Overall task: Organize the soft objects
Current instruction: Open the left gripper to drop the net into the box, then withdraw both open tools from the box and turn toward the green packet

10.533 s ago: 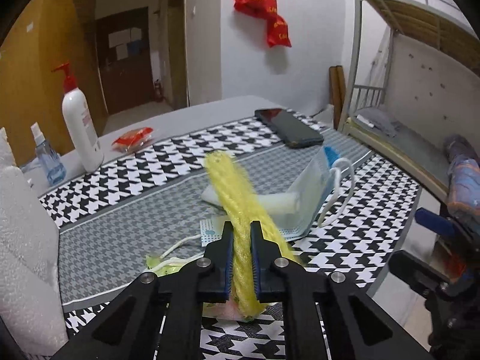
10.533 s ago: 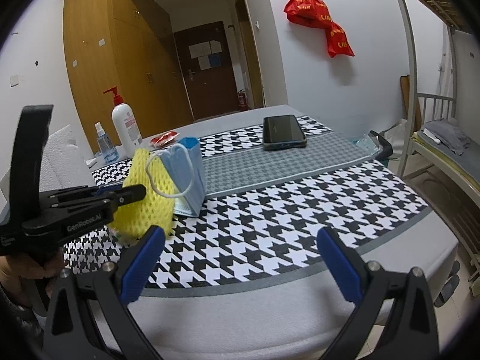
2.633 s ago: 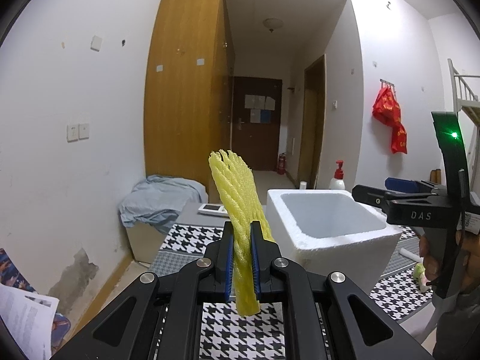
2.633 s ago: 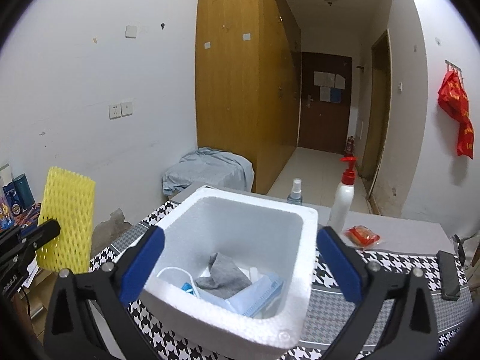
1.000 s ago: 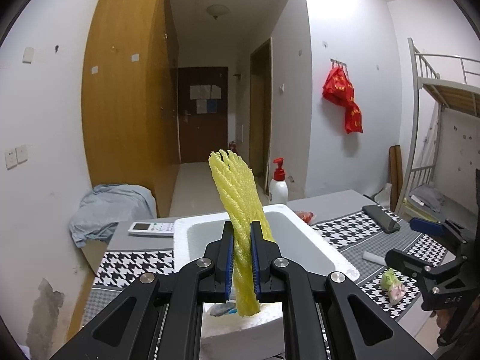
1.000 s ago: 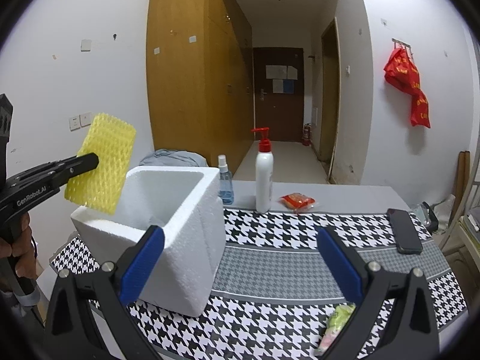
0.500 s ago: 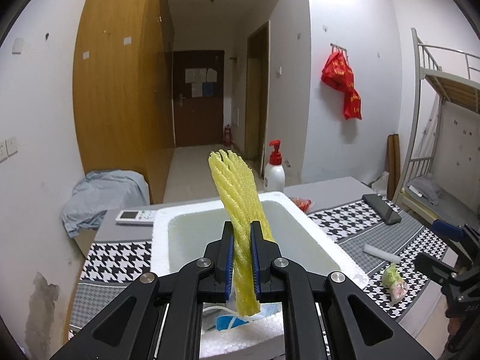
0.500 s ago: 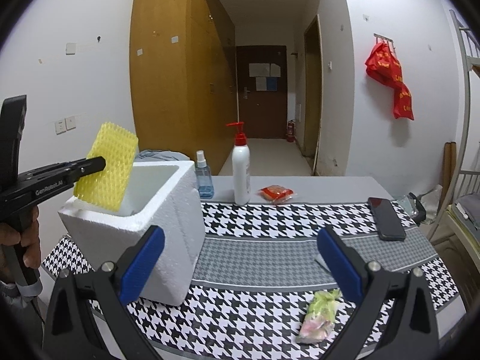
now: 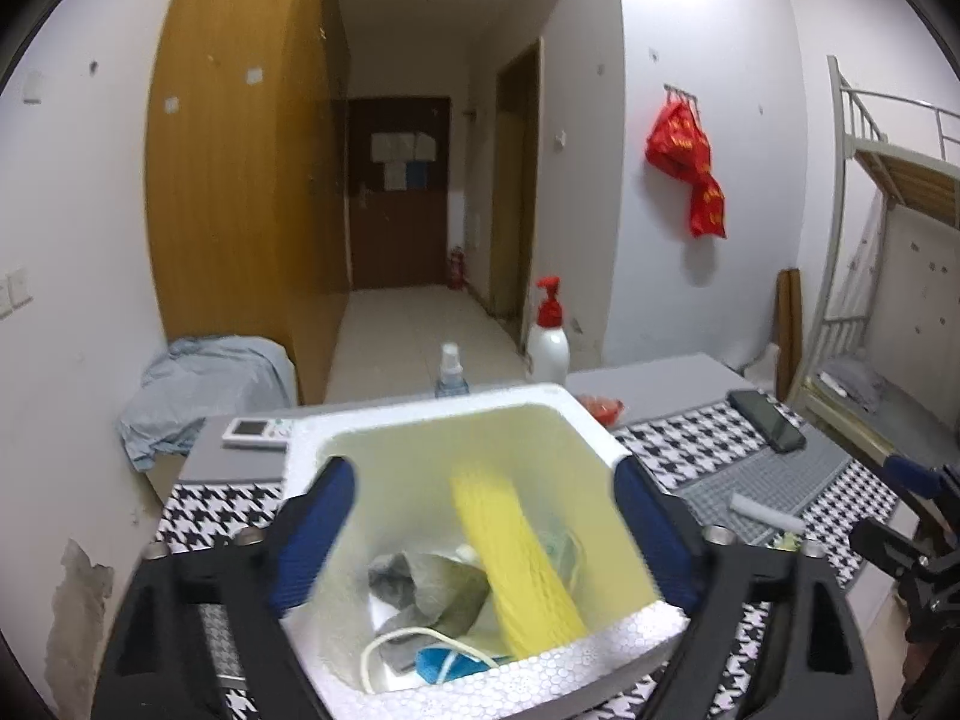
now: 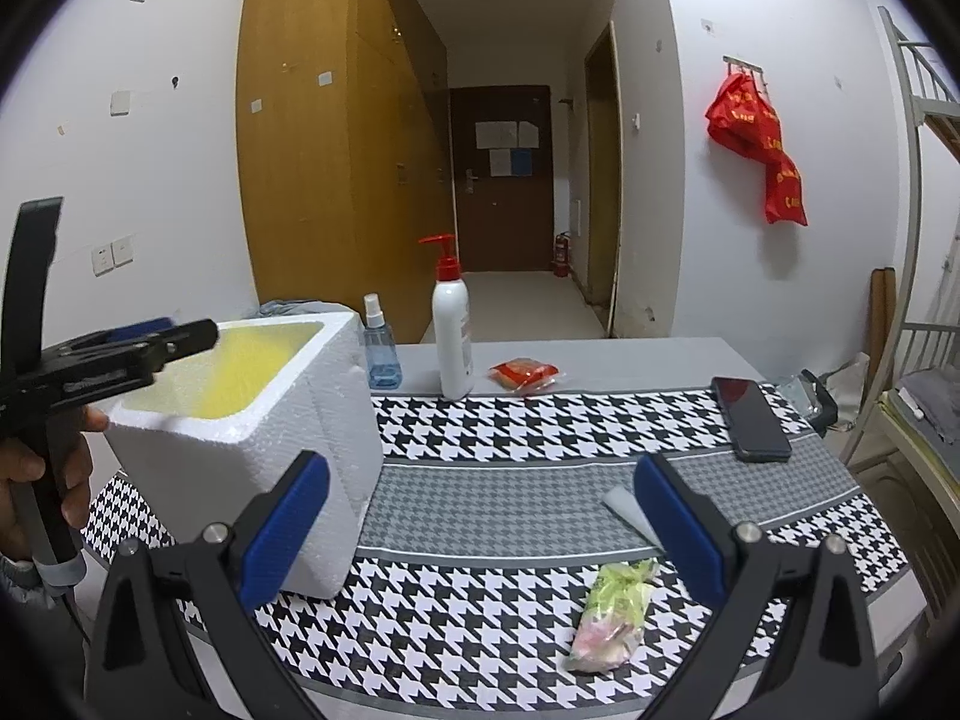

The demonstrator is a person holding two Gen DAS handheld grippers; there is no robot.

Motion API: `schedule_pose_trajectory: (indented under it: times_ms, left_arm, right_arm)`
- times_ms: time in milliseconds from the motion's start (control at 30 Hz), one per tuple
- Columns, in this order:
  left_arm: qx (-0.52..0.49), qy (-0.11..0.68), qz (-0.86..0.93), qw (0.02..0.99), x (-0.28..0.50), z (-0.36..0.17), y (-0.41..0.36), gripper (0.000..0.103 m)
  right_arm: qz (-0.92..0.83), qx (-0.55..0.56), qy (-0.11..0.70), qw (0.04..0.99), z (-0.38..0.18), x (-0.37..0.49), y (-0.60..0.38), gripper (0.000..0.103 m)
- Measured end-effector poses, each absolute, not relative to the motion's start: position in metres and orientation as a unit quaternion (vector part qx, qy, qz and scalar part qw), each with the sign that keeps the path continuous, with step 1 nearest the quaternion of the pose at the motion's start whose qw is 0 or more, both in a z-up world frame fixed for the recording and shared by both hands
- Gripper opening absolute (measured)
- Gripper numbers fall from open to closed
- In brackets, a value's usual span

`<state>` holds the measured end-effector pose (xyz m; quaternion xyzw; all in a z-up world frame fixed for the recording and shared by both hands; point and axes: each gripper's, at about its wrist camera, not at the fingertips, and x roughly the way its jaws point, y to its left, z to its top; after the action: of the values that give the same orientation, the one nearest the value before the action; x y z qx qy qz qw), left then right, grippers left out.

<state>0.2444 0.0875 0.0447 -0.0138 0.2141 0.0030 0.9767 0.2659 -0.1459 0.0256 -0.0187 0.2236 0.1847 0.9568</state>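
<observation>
Two soft things sit low right in my right view: a crinkly green packet [image 10: 612, 615] and a white foam piece [image 10: 624, 510]. Both my left gripper [image 9: 483, 531] and right gripper [image 10: 480, 531] gape empty. Lower centre, the yellow foam net [image 9: 516, 558] stands loose inside the foam box [image 9: 624, 651]. I judge the packet light and slippery; I'd pinch its middle.

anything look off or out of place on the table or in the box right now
The yellow foam net stands on end, leaning in the foam box instead of lying flat. A crumpled green bag and white foam piece lie loose on the tablecloth.
</observation>
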Motion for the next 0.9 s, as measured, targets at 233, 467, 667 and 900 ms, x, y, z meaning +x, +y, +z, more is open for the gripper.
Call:
schedule_pose_trajectory:
  times_ms: [233, 467, 667, 900]
  left_arm:
    - [-0.016, 0.193, 0.008, 0.981, 0.226, 0.052, 0.086, 0.102]
    - [-0.005, 0.173, -0.002, 0.985, 0.205, 0.064, 0.073, 0.102]
    - [0.003, 0.16, -0.005, 0.987, 0.184, 0.068, 0.062, 0.102]
    - [0.001, 0.148, -0.004, 0.989, 0.164, 0.072, 0.051, 0.102]
  right_arm:
    - [0.186, -0.015, 0.225, 0.956, 0.023, 0.264, -0.15, 0.103]
    - [0.191, -0.007, 0.221, 0.956, 0.028, 0.256, -0.155, 0.103]
    - [0.194, -0.009, 0.213, 0.958, 0.034, 0.242, -0.159, 0.103]
    - [0.201, -0.01, 0.199, 0.959, 0.042, 0.224, -0.168, 0.103]
